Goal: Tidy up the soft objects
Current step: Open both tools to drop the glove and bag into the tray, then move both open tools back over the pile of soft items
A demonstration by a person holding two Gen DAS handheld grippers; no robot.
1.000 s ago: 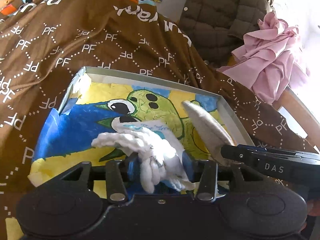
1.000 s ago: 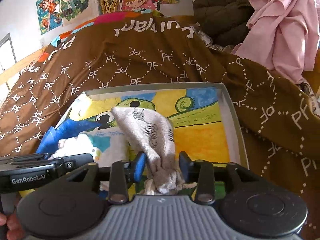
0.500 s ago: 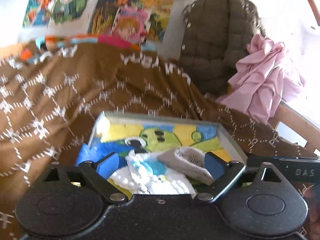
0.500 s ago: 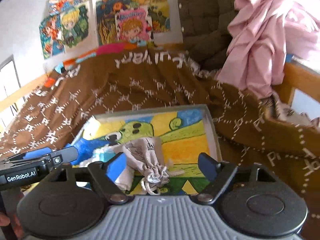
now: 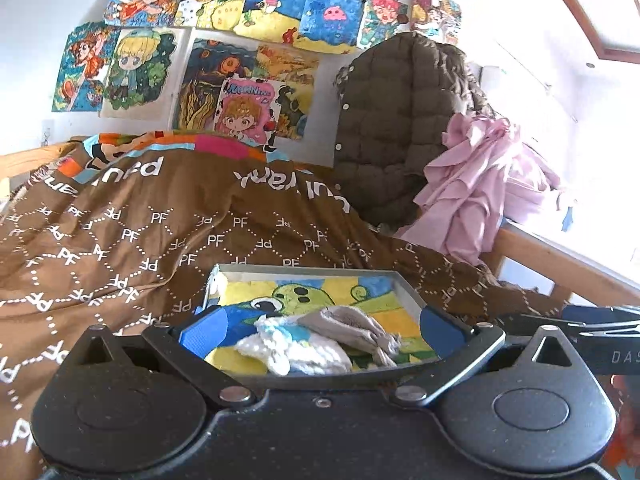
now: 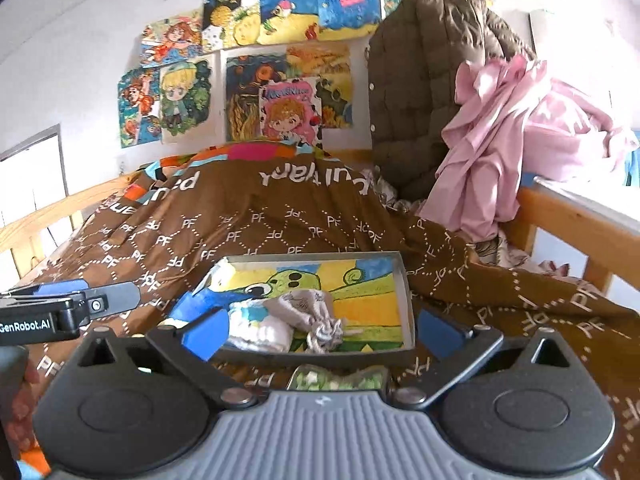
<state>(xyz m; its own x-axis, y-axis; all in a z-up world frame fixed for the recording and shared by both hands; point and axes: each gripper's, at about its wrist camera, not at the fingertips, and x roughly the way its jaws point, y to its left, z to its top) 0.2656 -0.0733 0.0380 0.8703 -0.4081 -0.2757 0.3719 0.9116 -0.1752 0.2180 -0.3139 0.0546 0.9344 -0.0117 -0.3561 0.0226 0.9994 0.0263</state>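
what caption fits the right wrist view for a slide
Open right gripper above tray holding grey sock and white sock.

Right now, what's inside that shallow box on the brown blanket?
Inside the shallow box lie a white fluffy sock and a grey sock, touching, on a colourful cartoon drawing lining the bottom. The socks cover part of the drawing.

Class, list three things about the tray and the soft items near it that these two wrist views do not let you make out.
- Left wrist view: the tray's near corners, hidden by the left tongs.
- Right wrist view: the green and white item below the tray, mostly hidden by the right tongs' body; unidentifiable.
- Both views: the print on the grey sock, too small.
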